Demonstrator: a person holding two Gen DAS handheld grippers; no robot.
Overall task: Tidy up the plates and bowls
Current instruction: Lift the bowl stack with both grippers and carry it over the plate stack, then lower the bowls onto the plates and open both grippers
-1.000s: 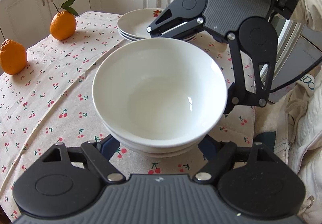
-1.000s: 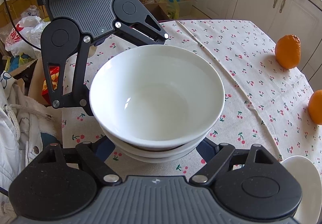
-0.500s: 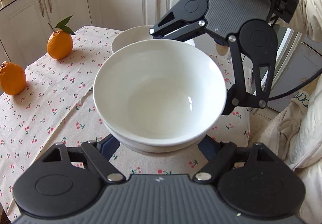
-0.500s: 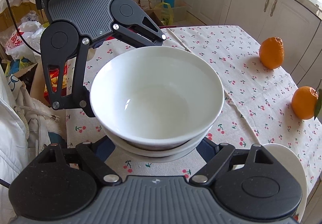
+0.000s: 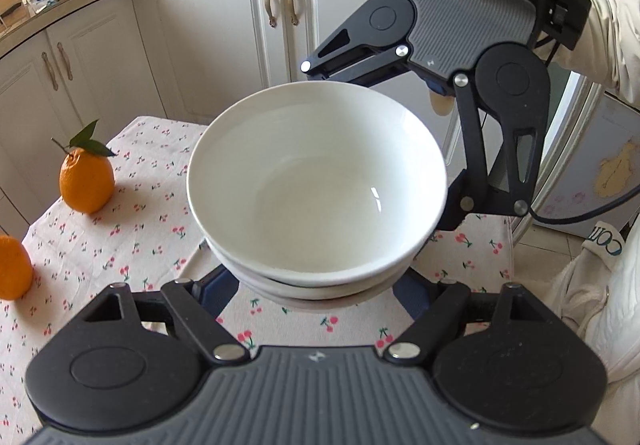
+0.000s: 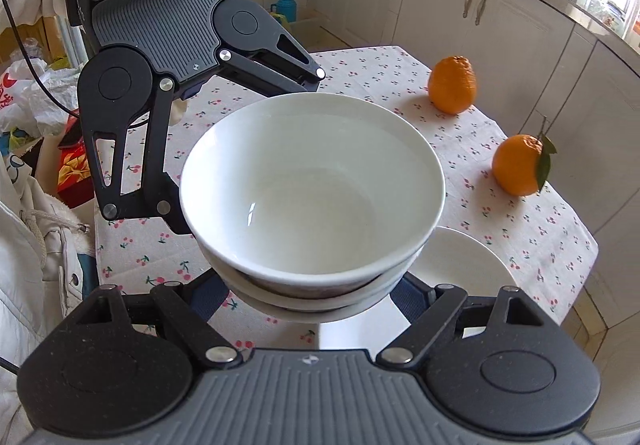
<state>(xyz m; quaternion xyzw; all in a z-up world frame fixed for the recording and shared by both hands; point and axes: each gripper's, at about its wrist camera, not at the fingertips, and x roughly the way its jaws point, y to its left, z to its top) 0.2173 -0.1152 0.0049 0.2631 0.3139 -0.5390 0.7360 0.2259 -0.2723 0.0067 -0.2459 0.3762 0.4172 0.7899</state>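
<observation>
in the left wrist view, the left gripper (image 5: 316,285) reaches forward under a stack of glossy white ceramic bowls (image 5: 316,181), its two dark blue fingers (image 5: 212,293) spread to either side of the stack's lower part and pressed against it, roughly half open and holding the stack. the bowls sit nested one inside another, mouths facing up and level, round with no long axis; at least two rims show below the top one. the stack hangs clear above the cherry-print tablecloth (image 5: 152,213). across the bowls, the right gripper (image 5: 404,149) comes in from the far side, one black finger behind the far rim and the other at the right edge of the stack. to the left of the left gripper lie a leafy orange fruit (image 5: 86,185) and a second orange (image 5: 14,269) at the frame's edge. white kitchen cabinets (image 5: 208,33) stand beyond the right gripper.

in the right wrist view, the right gripper (image 6: 316,285) likewise cradles the same stack (image 6: 312,181) from below, fingers partly open and closed against its sides, mouths up. the left gripper (image 6: 240,149) meets it from the opposite side. just right of the right gripper, under the stack's edge, a white round plate (image 6: 460,265) lies flat on the cloth (image 6: 520,221). further right and ahead are the two oranges (image 6: 452,85) (image 6: 518,165).
</observation>
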